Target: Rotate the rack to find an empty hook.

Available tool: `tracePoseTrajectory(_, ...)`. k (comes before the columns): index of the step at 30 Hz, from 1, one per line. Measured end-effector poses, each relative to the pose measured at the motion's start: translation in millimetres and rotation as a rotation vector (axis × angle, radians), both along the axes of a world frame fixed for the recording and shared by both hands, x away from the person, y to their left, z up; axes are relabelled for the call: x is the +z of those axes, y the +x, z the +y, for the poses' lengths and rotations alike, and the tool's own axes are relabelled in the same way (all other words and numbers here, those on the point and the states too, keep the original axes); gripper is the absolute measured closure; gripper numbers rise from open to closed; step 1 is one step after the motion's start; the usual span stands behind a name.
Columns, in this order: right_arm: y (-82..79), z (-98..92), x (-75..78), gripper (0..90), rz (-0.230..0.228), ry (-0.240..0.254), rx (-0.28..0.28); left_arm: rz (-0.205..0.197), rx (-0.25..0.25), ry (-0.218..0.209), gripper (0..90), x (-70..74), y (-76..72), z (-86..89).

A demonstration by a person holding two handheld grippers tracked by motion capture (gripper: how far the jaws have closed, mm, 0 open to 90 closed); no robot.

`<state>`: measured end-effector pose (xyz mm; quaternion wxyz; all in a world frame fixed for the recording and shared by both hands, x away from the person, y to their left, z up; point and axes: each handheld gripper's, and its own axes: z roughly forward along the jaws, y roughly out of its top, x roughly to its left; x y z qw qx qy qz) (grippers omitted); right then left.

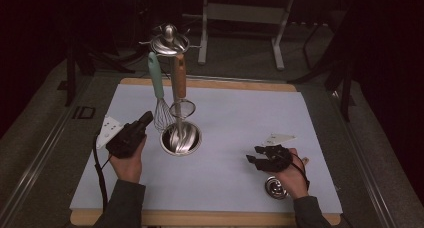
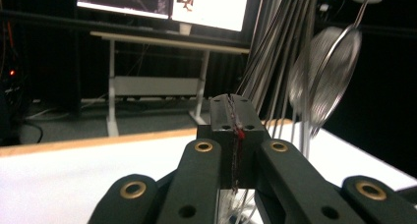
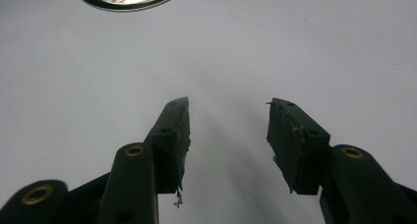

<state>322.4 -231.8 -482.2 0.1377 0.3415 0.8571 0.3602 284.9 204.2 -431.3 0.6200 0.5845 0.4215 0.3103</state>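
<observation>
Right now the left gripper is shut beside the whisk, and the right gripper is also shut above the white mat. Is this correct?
Not quite. The right gripper is open: the right gripper view shows its jaws standing well apart above the white mat. The left gripper is indeed shut beside the whisk.
</observation>
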Motion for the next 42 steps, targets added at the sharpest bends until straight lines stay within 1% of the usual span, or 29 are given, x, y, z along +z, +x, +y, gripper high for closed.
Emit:
tracePoseTrajectory(2, 0.0, -0.8, 0.1, 50.6, -0.002, 0.002, -0.001, -0.015, -0.003, -0.003, 89.8, 5.4, 0.6, -1.2)
tracePoseTrajectory(3, 0.1, -1.3, 0.3, 50.6, -0.004, 0.002, -0.003, -0.015, -0.003, -0.003, 89.8, 5.4, 0.6, -1.2)
tracePoseTrajectory(4, 0.2, -2.0, 0.5, 50.6, -0.004, 0.005, -0.005, -0.036, -0.006, -0.014, 89.9, 12.3, 1.3, -2.3)
tracePoseTrajectory(5, 0.3, -2.3, 0.4, 50.6, -0.002, 0.007, -0.007, -0.036, -0.006, -0.014, 89.8, 12.3, 1.3, -2.3)
tracePoseTrajectory(6, 0.4, -2.6, 0.2, 50.6, -0.002, 0.007, -0.007, -0.054, -0.009, -0.022, 89.9, 18.9, 2.0, -3.0)
tracePoseTrajectory(7, 0.3, -2.8, 0.0, 50.6, 0.001, 0.008, -0.010, -0.062, -0.012, -0.027, 89.9, 22.4, 2.2, -3.4)
tracePoseTrajectory(8, 0.5, -3.1, -0.3, 50.6, 0.002, 0.008, -0.009, -0.074, -0.015, -0.028, 89.9, 26.1, 2.5, -3.8)
tracePoseTrajectory(9, 0.5, -3.1, -0.3, 50.6, 0.002, 0.008, -0.009, -0.074, -0.015, -0.028, 89.9, 26.1, 2.5, -3.8)
tracePoseTrajectory(10, 0.6, -3.1, -0.9, 50.6, 0.003, 0.006, -0.009, -0.084, -0.017, -0.029, 89.8, 29.9, 2.6, -4.3)
tracePoseTrajectory(11, 0.6, -3.1, -0.9, 50.6, 0.003, 0.006, -0.009, -0.094, -0.016, -0.033, 89.8, 33.7, 2.5, -5.0)
tracePoseTrajectory(13, 0.6, -2.5, -1.9, 50.6, 0.007, 0.005, -0.010, -0.129, -0.019, -0.037, 89.9, 45.7, 2.6, -6.5)
tracePoseTrajectory(16, 0.6, -2.0, -3.0, 50.5, 0.010, 0.003, -0.009, -0.158, -0.020, -0.042, 89.8, 56.7, 2.5, -7.3)
tracePoseTrajectory(17, 0.6, -1.7, -3.4, 50.5, 0.009, 0.002, -0.010, -0.158, -0.020, -0.042, 89.8, 56.7, 2.5, -7.3)
tracePoseTrajectory(18, 0.8, -1.5, -3.9, 50.6, 0.005, -0.007, -0.009, -0.184, -0.021, -0.042, 89.9, 66.5, 1.8, -8.6)
tracePoseTrajectory(19, 0.8, -1.5, -3.9, 50.6, 0.005, -0.007, -0.009, -0.184, -0.021, -0.042, 89.9, 66.5, 1.8, -8.6)
tracePoseTrajectory(20, 0.8, -1.3, -4.5, 50.5, 0.007, -0.009, -0.009, -0.205, -0.023, -0.045, 89.9, 74.6, 0.8, -10.6)
tracePoseTrajectory(21, 0.8, -1.3, -4.5, 50.5, 0.007, -0.009, -0.009, -0.205, -0.023, -0.045, 89.8, 74.6, 0.8, -10.6)
tracePoseTrajectory(22, 0.7, -1.3, -4.5, 50.5, 0.008, -0.009, -0.009, -0.222, -0.028, -0.044, 89.8, 80.5, 0.0, -12.2)
tracePoseTrajectory(23, 0.7, -1.3, -4.6, 50.5, 0.009, -0.009, -0.009, -0.222, -0.028, -0.044, 89.9, 80.5, 0.0, -12.2)
tracePoseTrajectory(24, 0.9, -1.7, -4.4, 50.5, 0.008, -0.008, -0.007, -0.259, -0.037, -0.037, 89.8, 94.3, -1.6, -15.8)
tracePoseTrajectory(29, 0.4, -2.3, -3.9, 50.5, 0.011, -0.007, -0.013, -0.304, -0.047, -0.028, 89.8, 114.9, -2.3, -22.2)
tracePoseTrajectory(32, 0.3, -2.0, -4.2, 50.5, 0.011, -0.006, -0.014, -0.330, -0.055, -0.032, 89.8, 125.6, -2.7, -25.8)
tracePoseTrajectory(37, 0.1, -2.0, -4.7, 50.5, 0.013, -0.006, -0.014, -0.352, -0.046, -0.018, 89.8, 136.0, -1.4, -29.2)
tracePoseTrajectory(42, 0.1, -2.9, -4.1, 50.5, 0.012, -0.006, -0.013, -0.347, -0.037, -0.022, 89.8, 137.8, 1.4, -26.8)
